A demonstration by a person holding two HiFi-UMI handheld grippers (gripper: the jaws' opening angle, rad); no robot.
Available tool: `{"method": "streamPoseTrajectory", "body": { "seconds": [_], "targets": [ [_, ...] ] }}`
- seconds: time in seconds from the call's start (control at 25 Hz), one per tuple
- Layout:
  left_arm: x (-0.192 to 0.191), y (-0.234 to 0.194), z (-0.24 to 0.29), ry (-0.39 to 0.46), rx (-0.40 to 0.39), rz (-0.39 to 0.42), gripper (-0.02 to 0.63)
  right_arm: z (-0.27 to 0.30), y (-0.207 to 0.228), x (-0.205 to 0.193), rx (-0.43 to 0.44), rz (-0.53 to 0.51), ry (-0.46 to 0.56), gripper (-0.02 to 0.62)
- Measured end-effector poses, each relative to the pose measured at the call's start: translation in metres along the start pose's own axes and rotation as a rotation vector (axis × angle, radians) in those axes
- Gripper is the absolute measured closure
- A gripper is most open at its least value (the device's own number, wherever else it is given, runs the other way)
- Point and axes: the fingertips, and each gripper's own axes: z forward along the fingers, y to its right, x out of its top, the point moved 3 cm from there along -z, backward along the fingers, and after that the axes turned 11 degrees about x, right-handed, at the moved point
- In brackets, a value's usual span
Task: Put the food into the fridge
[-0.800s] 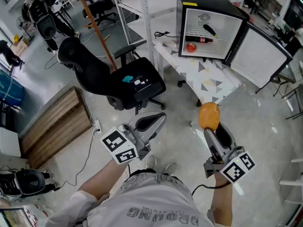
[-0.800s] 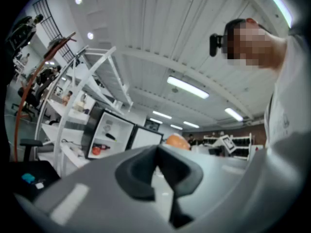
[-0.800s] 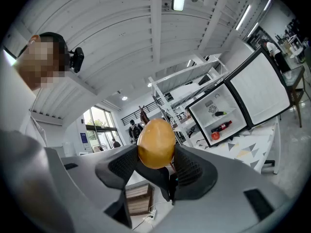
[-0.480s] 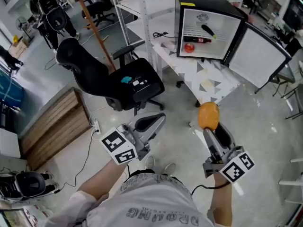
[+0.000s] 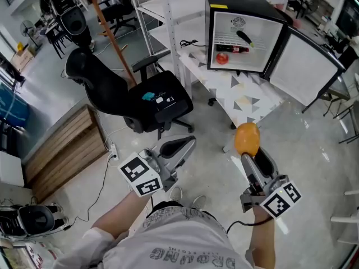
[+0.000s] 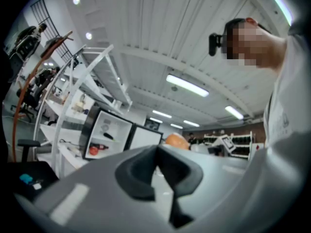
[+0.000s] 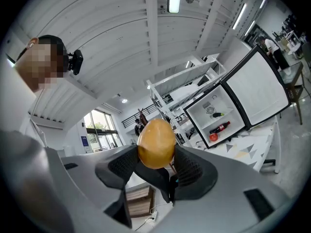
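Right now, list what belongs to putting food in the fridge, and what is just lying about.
Job: orange fruit, held by the right gripper; open fridge, with a tomato and a bottle already inside.
Lying about: black office chair; wooden crate; cable on the shelf; left gripper, shut, empty.

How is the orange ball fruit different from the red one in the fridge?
The round orange fruit is pinched in the right tongs; the round red fruit lies free. The orange fruit is outside the open black fridge; the red fruit is inside. Both are round.
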Motion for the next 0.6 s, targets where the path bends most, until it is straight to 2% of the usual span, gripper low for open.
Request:
{"method": "streamPoseTrajectory", "body": {
  "seconds": [0.6],
  "targets": [
    [-0.009, 0.024, 0.023, 0.008, 0.018, 0.019, 0.6, -0.033, 0.026, 0.015, 0.005, 0.004, 0.034, 0.362]
  ]
}}
